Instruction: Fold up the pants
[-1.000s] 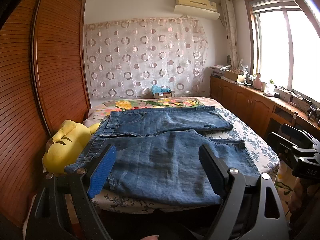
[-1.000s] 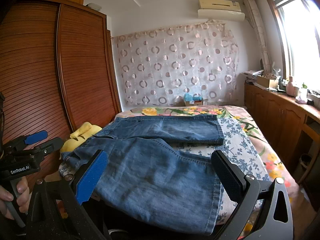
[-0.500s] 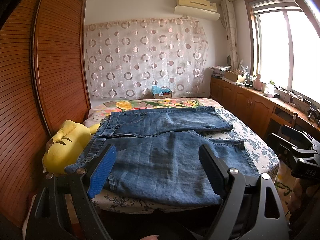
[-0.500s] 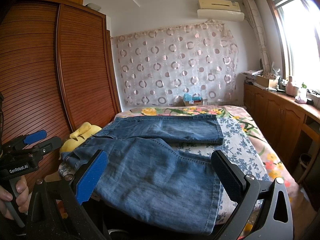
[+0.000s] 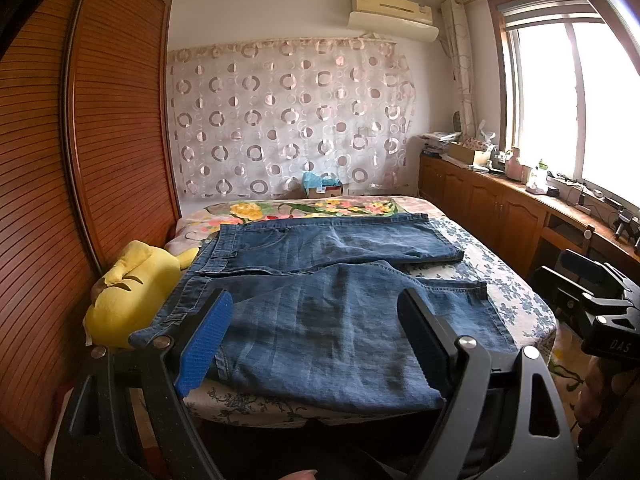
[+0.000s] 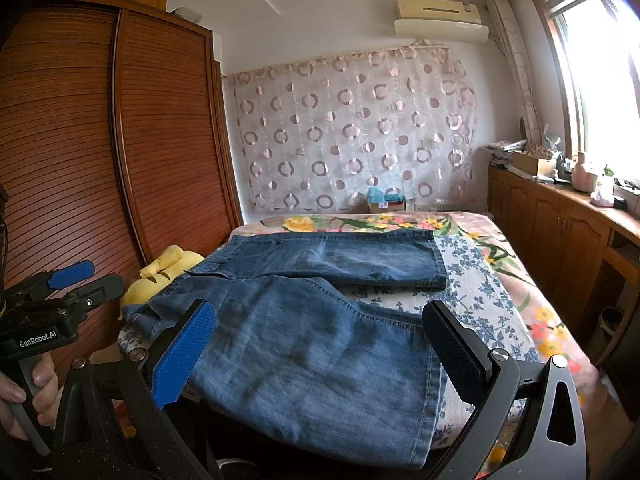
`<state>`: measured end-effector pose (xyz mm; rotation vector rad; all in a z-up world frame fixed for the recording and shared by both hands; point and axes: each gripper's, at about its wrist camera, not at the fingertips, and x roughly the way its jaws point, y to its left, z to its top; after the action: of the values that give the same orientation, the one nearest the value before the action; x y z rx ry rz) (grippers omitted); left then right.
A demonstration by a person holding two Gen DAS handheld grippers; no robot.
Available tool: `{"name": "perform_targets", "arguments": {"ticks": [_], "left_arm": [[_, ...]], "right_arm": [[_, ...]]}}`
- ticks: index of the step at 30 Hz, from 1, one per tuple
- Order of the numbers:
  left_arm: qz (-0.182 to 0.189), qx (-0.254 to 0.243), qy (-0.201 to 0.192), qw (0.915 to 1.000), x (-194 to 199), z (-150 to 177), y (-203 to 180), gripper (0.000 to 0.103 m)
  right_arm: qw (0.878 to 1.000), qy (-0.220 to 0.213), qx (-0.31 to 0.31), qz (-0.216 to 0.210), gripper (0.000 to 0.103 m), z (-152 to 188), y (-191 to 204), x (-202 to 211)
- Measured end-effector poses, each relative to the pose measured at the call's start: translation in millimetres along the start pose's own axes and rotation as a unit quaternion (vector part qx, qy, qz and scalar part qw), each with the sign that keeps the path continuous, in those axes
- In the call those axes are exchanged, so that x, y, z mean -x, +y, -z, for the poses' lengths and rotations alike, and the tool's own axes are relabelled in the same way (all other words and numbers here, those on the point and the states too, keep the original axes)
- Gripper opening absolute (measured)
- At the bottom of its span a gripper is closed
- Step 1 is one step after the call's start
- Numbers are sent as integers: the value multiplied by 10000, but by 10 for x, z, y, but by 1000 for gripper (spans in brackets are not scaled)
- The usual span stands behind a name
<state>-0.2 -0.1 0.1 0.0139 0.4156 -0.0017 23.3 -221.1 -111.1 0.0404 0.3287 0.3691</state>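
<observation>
Left gripper (image 5: 316, 340): black frame, one blue ribbed pad, one black pad, silver screws at finger pivots, triangular cutouts. Right gripper (image 6: 320, 352): same build. Left unit's body reads "GenRobot.AI", grey handle; right unit's marked "DAS".

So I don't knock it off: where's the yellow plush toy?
The yellow plush toy lies at the bed's left edge, between the wardrobe and the jeans waistband.

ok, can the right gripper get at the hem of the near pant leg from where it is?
Probably yes. The right gripper is open and empty, and the hem of the jeans' near leg lies exposed at the bed edge, with nothing covering it.
</observation>
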Motion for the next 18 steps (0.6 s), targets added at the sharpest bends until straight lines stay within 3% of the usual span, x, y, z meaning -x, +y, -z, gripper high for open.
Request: {"name": "perform_targets", "arguments": {"ticks": [18], "left_arm": [[0,6,-4,10000,0,0,1,85]], "right_arm": [[10000,-12,-3,-1,103,-17,1,26]]}}
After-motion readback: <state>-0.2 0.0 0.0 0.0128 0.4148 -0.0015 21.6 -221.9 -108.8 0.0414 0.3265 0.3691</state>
